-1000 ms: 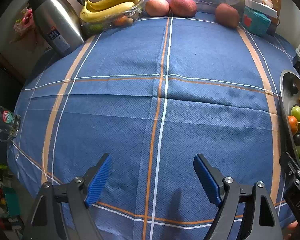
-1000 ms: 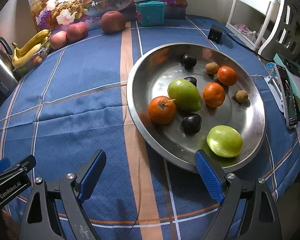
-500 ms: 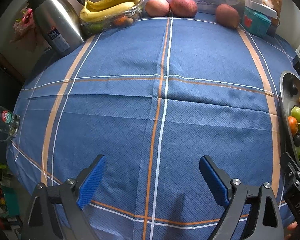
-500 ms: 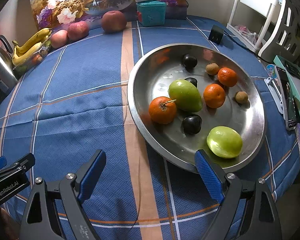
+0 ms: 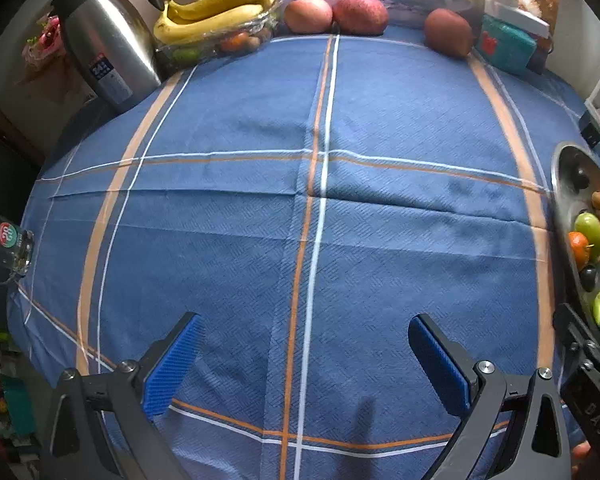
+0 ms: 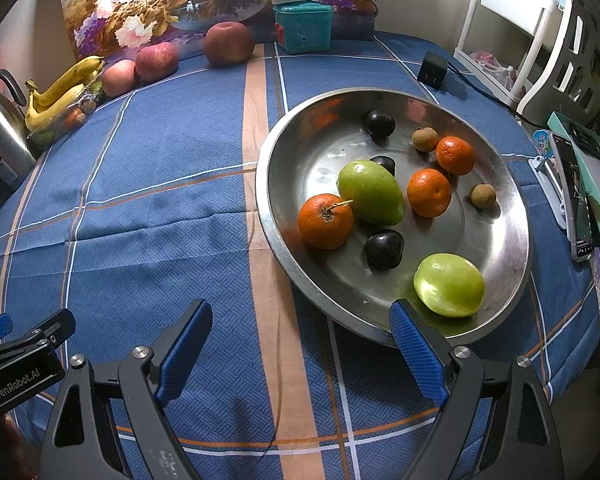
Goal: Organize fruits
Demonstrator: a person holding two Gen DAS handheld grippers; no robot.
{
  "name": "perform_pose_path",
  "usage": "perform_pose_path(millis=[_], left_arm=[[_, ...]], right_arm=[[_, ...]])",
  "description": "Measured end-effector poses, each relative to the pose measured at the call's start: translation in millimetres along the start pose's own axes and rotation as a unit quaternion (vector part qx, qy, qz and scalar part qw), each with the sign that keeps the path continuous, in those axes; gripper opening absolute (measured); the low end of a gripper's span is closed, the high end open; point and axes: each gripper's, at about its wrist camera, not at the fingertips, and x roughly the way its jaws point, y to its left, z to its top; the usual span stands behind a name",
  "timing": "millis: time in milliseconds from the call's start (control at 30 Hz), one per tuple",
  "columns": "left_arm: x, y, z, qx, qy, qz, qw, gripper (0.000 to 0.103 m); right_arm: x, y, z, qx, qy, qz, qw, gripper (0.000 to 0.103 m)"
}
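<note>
A steel basin (image 6: 296, 248) on the blue plaid tablecloth (image 5: 308, 200) holds two green mangoes (image 6: 370, 192), three oranges (image 6: 326, 221), dark plums (image 6: 384, 248) and small brown longans (image 6: 425, 139). My right gripper (image 6: 300, 328) hangs open over the cloth, its right pad at the basin's near rim, nothing between its fingers. My left gripper (image 5: 304, 344) hovers above bare cloth; its jaws are opening, with nothing between them. The basin (image 5: 560, 184) shows at the left wrist view's right edge. Three apples (image 5: 360, 14) and bananas (image 5: 220, 4) lie at the table's far edge.
A steel kettle (image 5: 104, 44) stands far left beside a clear tray of fruit (image 5: 220, 40). A teal box (image 6: 303, 28), a black charger (image 6: 432, 69) with its cable, a phone (image 6: 572, 196) and a white rack (image 6: 540, 24) line the right side. A glass mug (image 5: 8, 244) sits at the left edge.
My left gripper's fingers have spread wider apart. The right gripper and the fruit have not moved.
</note>
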Motion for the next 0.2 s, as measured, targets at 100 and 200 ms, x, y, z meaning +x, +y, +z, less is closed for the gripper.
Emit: perform_pose_path(millis=[100, 200], left_arm=[[-7.4, -3.8, 0.1, 0.008, -0.018, -0.008, 0.9998, 0.103], [-7.9, -3.5, 0.9, 0.005, -0.019, -0.006, 0.9998, 0.103]], right_arm=[[-0.2, 0.5, 0.2, 0.001, 0.0, 0.0, 1.0, 0.09], [-0.2, 0.6, 0.2, 0.0, 0.0, 0.0, 1.0, 0.09]])
